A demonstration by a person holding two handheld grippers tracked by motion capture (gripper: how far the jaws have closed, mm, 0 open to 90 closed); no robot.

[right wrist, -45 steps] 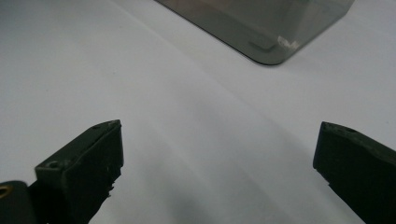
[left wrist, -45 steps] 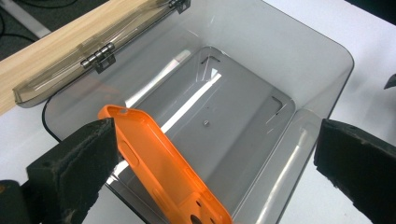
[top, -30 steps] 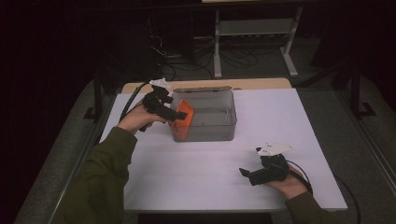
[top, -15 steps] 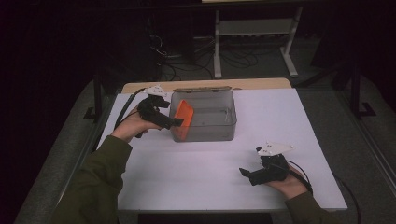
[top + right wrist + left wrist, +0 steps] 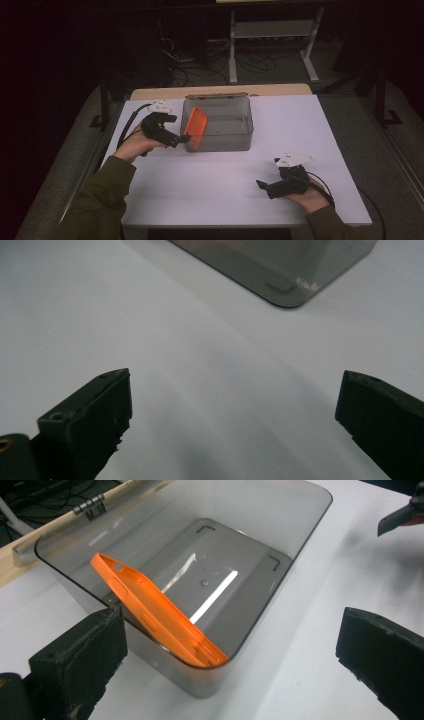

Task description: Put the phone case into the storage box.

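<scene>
Inside the grey bin [image 5: 280, 575], an orange phone case [image 5: 155, 612] leans tilted against its near wall. From above, the left gripper [image 5: 184, 141] sits just beside that wall, jaws spread; the right gripper [image 5: 261, 185], jaws apart, rests well away on the table [image 5: 200, 190].

White surface [image 5: 220, 180], rectangular, with a light wood strip [image 5: 165, 93] along its far edge. Grey see-through bin [image 5: 220, 137] stands directly on it, toward the far side, just short of the wood strip. The surface lies bare around the bin on the near, left and right sides. Right tongs [image 5: 263, 186] rest on the surface, near-right of the bin, well apart.
</scene>
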